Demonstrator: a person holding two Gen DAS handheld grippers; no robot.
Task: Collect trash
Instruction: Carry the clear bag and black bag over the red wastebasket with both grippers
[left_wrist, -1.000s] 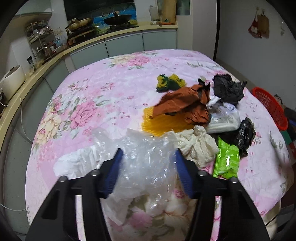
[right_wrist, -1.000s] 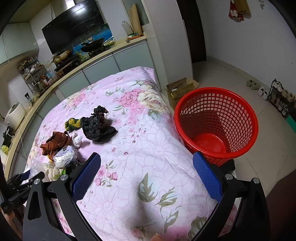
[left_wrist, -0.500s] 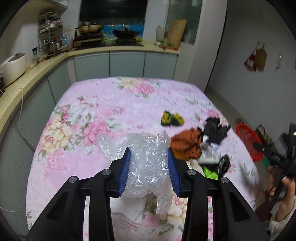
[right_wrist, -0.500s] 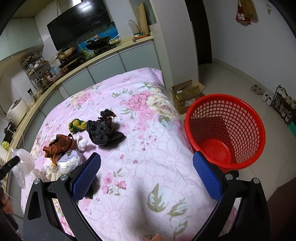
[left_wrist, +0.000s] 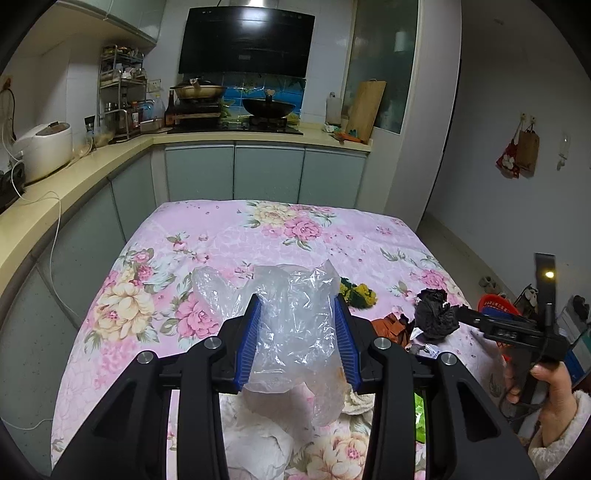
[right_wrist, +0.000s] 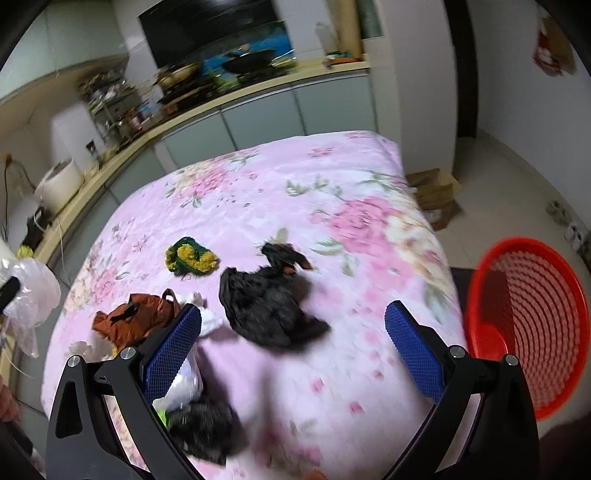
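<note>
My left gripper (left_wrist: 299, 343) is shut on a crumpled clear plastic bag (left_wrist: 291, 332) and holds it lifted above the pink floral table (left_wrist: 221, 236); the bag also shows at the left edge of the right wrist view (right_wrist: 29, 295). My right gripper (right_wrist: 293, 347) is open and empty, hovering just short of a black crumpled bag (right_wrist: 266, 306). Other trash lies on the table: a yellow-green scrap (right_wrist: 190, 260), a brown bag (right_wrist: 136, 319), a white packet (right_wrist: 184, 384) and another black bag (right_wrist: 207, 428). The red mesh basket (right_wrist: 524, 332) stands on the floor to the right.
A kitchen counter (left_wrist: 74, 166) with a rice cooker (left_wrist: 44, 147) and stove runs along the left and far sides. A cardboard box (right_wrist: 436, 195) sits on the floor past the table's far right corner. White cloth (left_wrist: 258, 443) lies under my left gripper.
My left gripper closed on the clear plastic bag and lifted it off the table. My right gripper swung left from the red basket toward the black bag.
</note>
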